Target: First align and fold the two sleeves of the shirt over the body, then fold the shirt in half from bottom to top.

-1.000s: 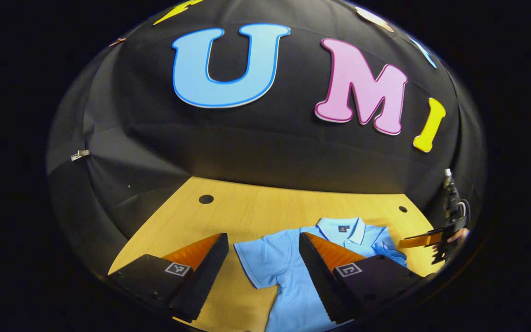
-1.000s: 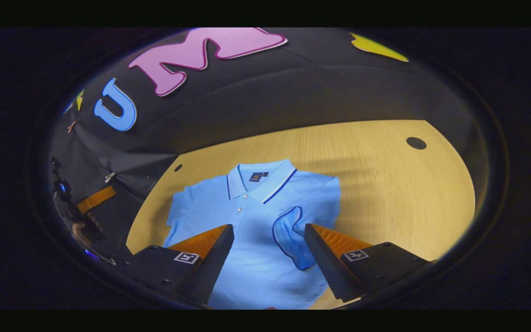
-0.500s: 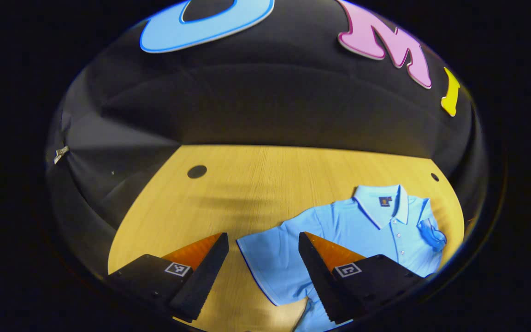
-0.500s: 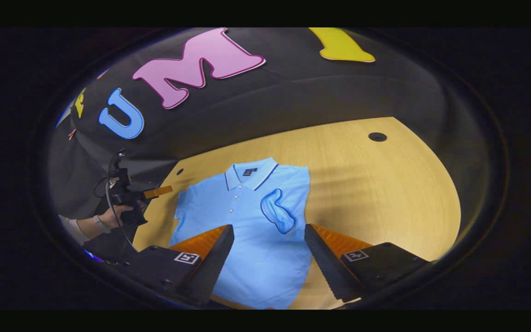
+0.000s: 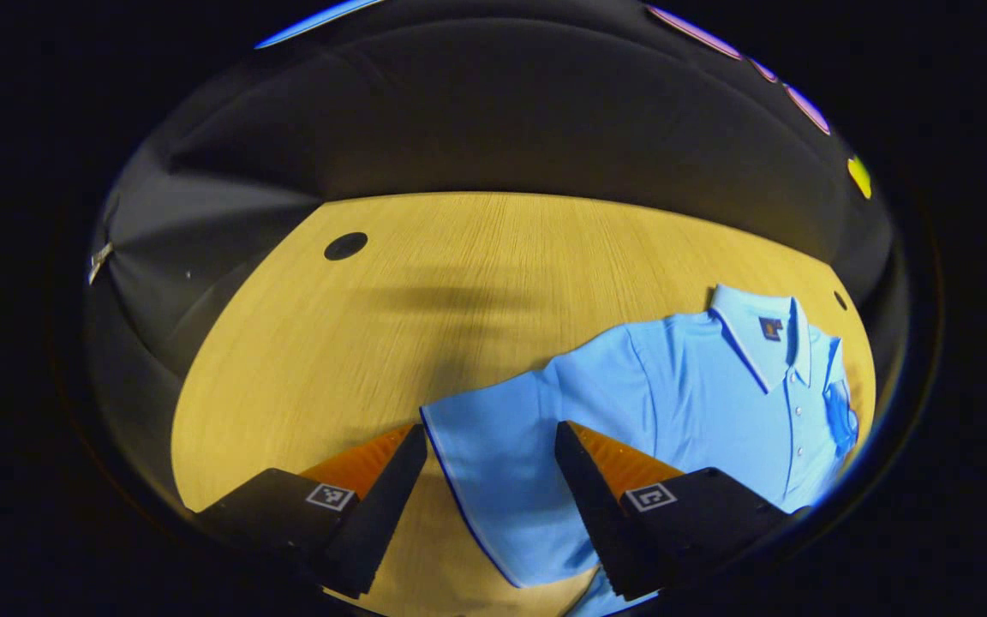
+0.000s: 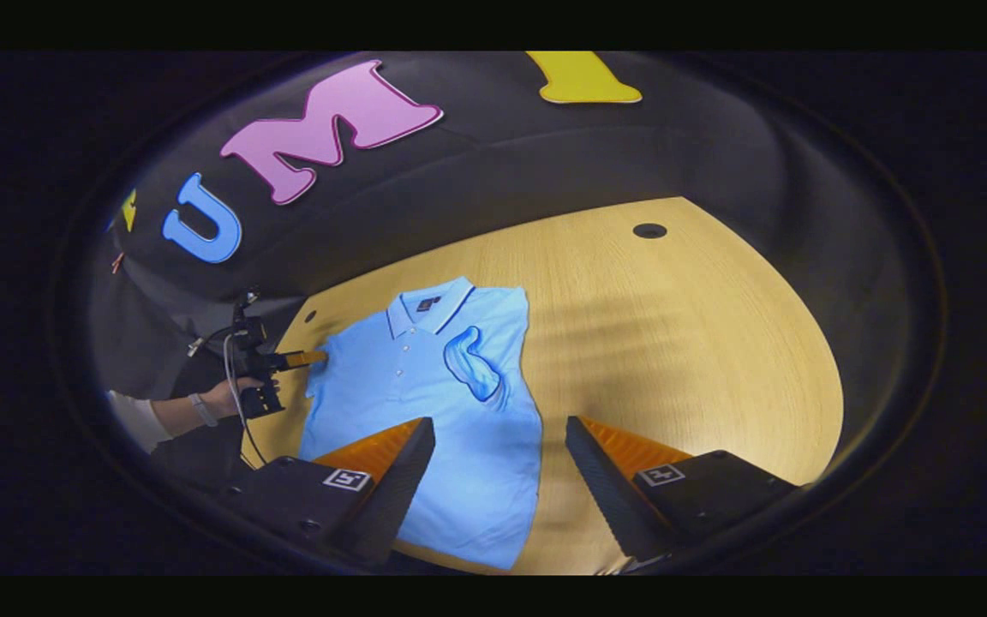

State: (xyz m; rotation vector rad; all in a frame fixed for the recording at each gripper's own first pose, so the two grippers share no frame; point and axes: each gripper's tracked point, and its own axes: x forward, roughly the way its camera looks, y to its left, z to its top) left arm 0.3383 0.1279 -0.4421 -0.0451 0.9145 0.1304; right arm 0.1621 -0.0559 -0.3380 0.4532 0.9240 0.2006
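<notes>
Left gripper (image 5: 489, 484): fingers apart, nothing between the pads, poised over the outer end of the unfolded sleeve (image 5: 493, 463). Sleeve cuff edge runs between the two fingers in the left gripper view; whether a fingertip touches cloth cannot be told. In the right gripper view the same tool shows at the far left, held in a hand (image 6: 228, 398), its tip just beside the shirt's shoulder.

Right gripper (image 6: 498, 480): fingers also apart, empty, near the hem end of the shirt (image 6: 425, 403).

Shirt lies flat on the wooden table (image 6: 673, 343), collar (image 6: 429, 308) toward the far wall, hem toward the near edge; long axis runs far to near. Other sleeve (image 6: 472, 368) already lies folded over the chest.

Key relation: the open sleeve sticks out sideways from the body, directly under the left gripper, and the body lies to that gripper's right. Left gripper is clearly the nearer one. Judgement: the next move calls for closing on the cuff and carrying it rightward across the placket; hem fold not yet begun.
</notes>
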